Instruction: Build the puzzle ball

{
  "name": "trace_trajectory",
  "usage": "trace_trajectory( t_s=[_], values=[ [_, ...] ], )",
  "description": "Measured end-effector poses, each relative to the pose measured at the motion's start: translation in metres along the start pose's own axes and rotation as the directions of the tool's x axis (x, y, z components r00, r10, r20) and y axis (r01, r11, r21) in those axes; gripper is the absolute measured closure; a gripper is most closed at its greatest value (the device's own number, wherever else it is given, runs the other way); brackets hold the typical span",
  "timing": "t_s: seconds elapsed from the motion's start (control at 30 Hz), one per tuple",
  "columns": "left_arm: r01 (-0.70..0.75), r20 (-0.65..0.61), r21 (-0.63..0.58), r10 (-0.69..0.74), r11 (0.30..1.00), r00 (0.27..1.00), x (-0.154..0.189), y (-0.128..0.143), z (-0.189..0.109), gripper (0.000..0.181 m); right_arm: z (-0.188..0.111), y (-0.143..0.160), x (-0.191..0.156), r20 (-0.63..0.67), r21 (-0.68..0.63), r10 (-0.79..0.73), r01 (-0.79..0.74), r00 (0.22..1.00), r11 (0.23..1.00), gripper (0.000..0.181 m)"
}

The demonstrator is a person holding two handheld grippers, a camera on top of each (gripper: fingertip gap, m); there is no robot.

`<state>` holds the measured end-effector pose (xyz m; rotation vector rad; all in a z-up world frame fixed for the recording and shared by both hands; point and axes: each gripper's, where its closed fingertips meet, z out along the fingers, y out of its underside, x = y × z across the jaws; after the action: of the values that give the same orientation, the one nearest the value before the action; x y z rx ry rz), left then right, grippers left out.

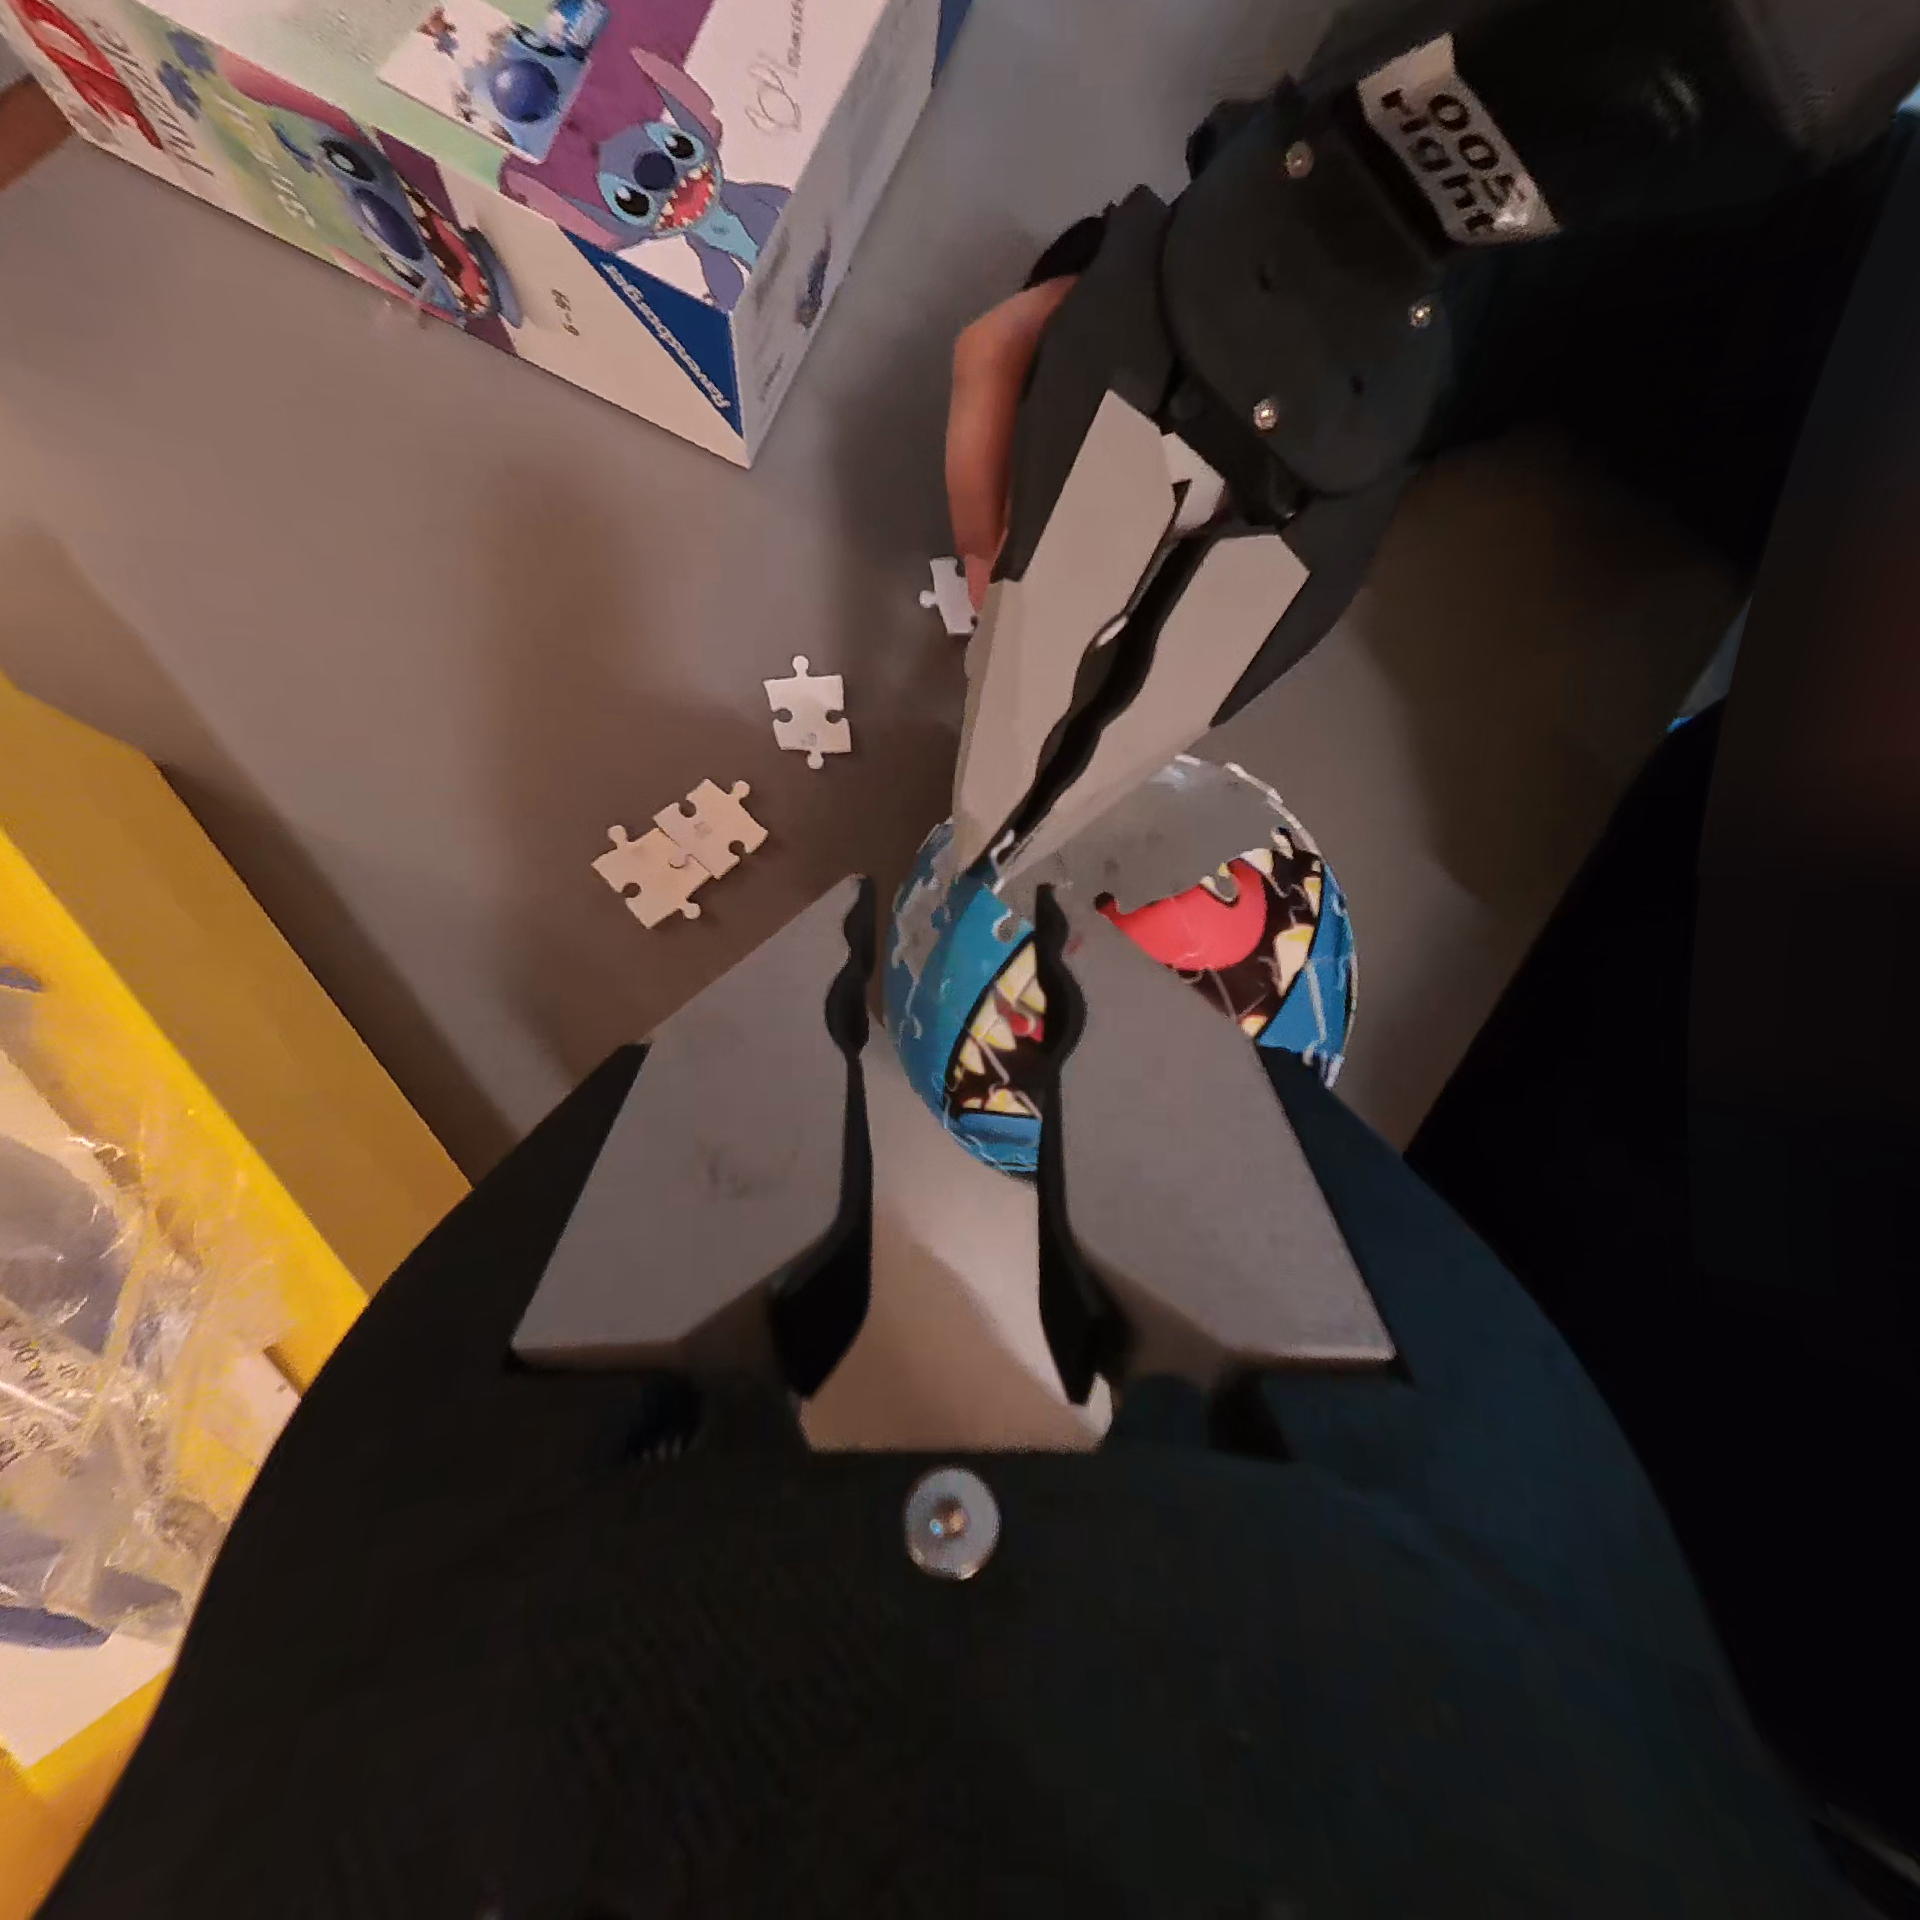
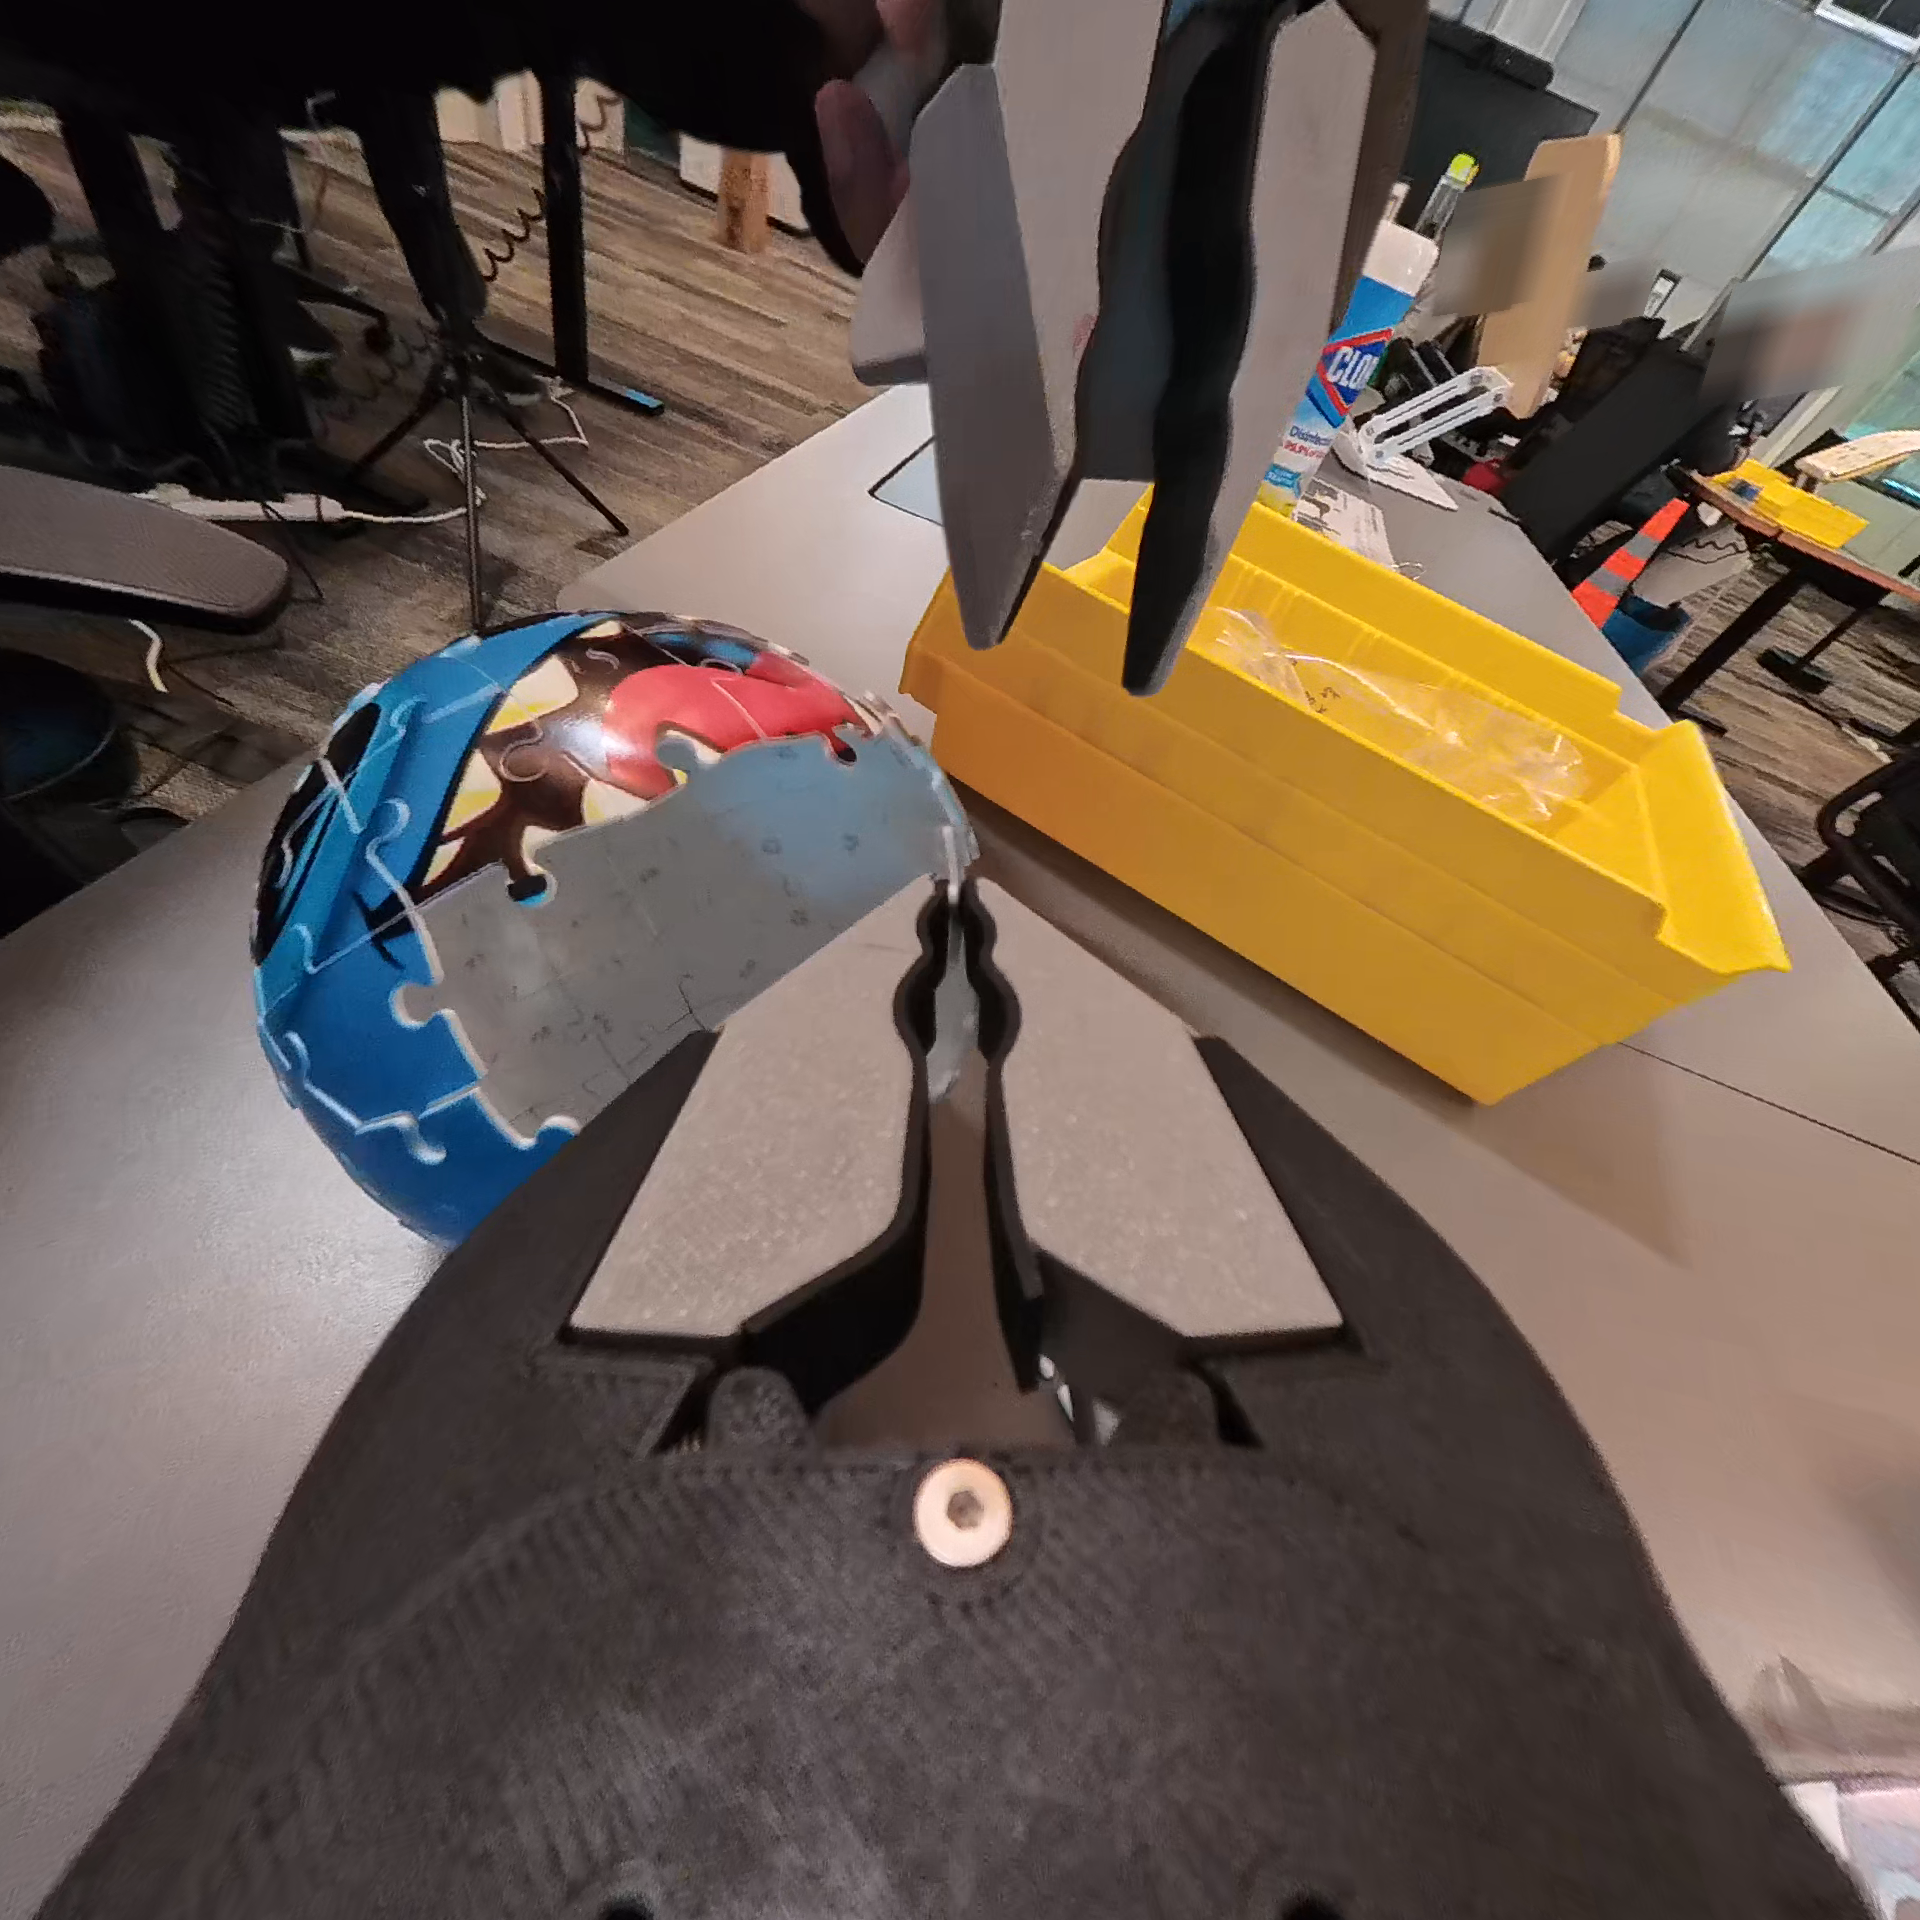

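Note:
The half-built puzzle ball (image 1: 1236, 935) lies on the grey table (image 1: 416, 582), open side up. Its outside is blue with a red tongue and teeth, and its inside is grey. In the right wrist view the puzzle ball (image 2: 384, 997) sits at left. My right gripper (image 2: 951, 920) is shut on the ball's thin rim at its right edge. It also shows in the left wrist view (image 1: 985, 854), reaching down from the upper right. My left gripper (image 1: 951, 902) is open and empty, just above the ball's blue side. From the right wrist view, the left gripper (image 2: 1060, 655) hangs over the bin.
Loose white pieces lie face down left of the ball: a single piece (image 1: 808, 712), a joined pair (image 1: 681, 847), and one more piece (image 1: 948, 594) by a fingertip. The puzzle box (image 1: 623, 208) stands at the back. A yellow bin (image 2: 1351, 862) holds a plastic bag (image 2: 1455, 727). My hands' fingertips stand some 4 centimetres from each other. The right tips stand about 12 centimetres off the single piece (image 1: 808, 712).

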<state>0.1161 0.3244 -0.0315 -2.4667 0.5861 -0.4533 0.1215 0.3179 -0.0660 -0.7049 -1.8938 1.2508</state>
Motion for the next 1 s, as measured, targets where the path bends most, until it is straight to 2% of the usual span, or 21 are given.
trace_trajectory(
  t_s=[0.13, 0.2, 0.33, 0.4, 0.5, 0.63, 0.73, 0.8, 0.9, 1.0],
  values=[
    [-0.003, -0.02, -0.066, 0.002, 0.998, 1.0, 0.006, 0.008, 0.011, 0.155, -0.001, 0.002, -0.006, 0.003, -0.002, -0.017, 0.017, 1.0, 1.0, 0.181],
    [0.011, -0.037, -0.055, -0.013, 0.998, 0.999, 0.008, 0.007, 0.012, 0.167, -0.002, 0.002, -0.007, -0.001, -0.004, -0.025, 0.025, 1.0, 1.0, 0.181],
    [0.048, -0.03, 0.052, -0.047, 0.997, 0.998, 0.002, -0.001, -0.007, 0.159, -0.014, -0.008, -0.003, -0.008, 0.053, -0.029, 0.03, 1.0, 0.998, 0.181],
    [0.082, -0.028, 0.121, -0.08, 0.989, 0.996, -0.003, 0.004, -0.021, 0.154, -0.027, -0.016, 0.003, -0.008, 0.093, 0.0, 0.001, 1.0, 0.996, 0.181],
    [0.136, -0.08, 0.265, -0.119, 0.955, 0.99, 0.0, 0.017, -0.043, 0.151, -0.05, -0.014, 0.017, -0.023, 0.085, 0.059, -0.057, 0.998, 0.995, 0.181],
    [0.115, -0.109, 0.456, -0.073, 0.882, 0.991, 0.011, 0.046, -0.067, 0.136, -0.076, 0.018, 0.005, 0.103, -0.083, 0.231, -0.223, 0.968, 0.971, 0.181],
    [0.006, -0.053, 0.541, 0.026, 0.841, 0.998, 0.018, 0.068, -0.061, 0.127, -0.093, 0.052, -0.024, 0.189, -0.246, 0.371, -0.322, 0.909, 0.914, 0.181],
    [-0.049, -0.062, 0.575, 0.103, 0.817, 0.993, 0.028, 0.074, -0.052, 0.124, -0.1, 0.076, -0.04, 0.171, -0.346, 0.416, -0.34, 0.893, 0.874, 0.181],
    [-0.086, -0.103, 0.606, 0.185, 0.791, 0.977, 0.035, 0.073, -0.039, 0.119, -0.101, 0.092, -0.054, 0.123, -0.401, 0.455, -0.375, 0.882, 0.836, 0.179],
    [-0.1, -0.155, 0.624, 0.248, 0.775, 0.956, 0.037, 0.073, -0.03, 0.115, -0.099, 0.099, -0.055, 0.04, -0.444, 0.459, -0.396, 0.887, 0.804, 0.163]
  ],
)
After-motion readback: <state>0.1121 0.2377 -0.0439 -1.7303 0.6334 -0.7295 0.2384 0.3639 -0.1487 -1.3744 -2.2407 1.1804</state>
